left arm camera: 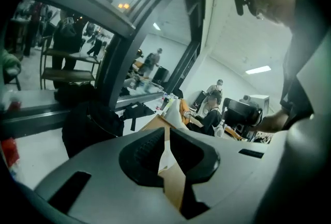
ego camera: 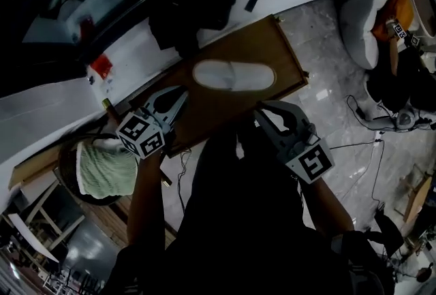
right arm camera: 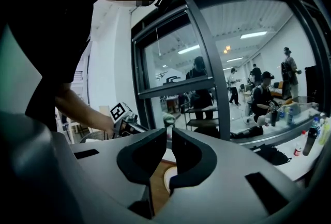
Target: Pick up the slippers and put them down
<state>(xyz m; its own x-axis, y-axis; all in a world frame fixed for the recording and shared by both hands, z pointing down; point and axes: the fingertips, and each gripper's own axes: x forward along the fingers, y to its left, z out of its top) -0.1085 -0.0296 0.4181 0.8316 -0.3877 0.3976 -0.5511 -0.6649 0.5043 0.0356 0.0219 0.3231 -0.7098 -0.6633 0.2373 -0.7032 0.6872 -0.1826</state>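
Facing the slippers [ego camera: 233, 75] just ahead, lying crosswise between our fingertips, we have left gripper [ego camera: 180, 96] and right gripper [ego camera: 264, 111] both pinched together, empty and equally near.

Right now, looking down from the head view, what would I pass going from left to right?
A green towel in a round basket, left gripper, white slippers on the wooden board, right gripper, white cushion.
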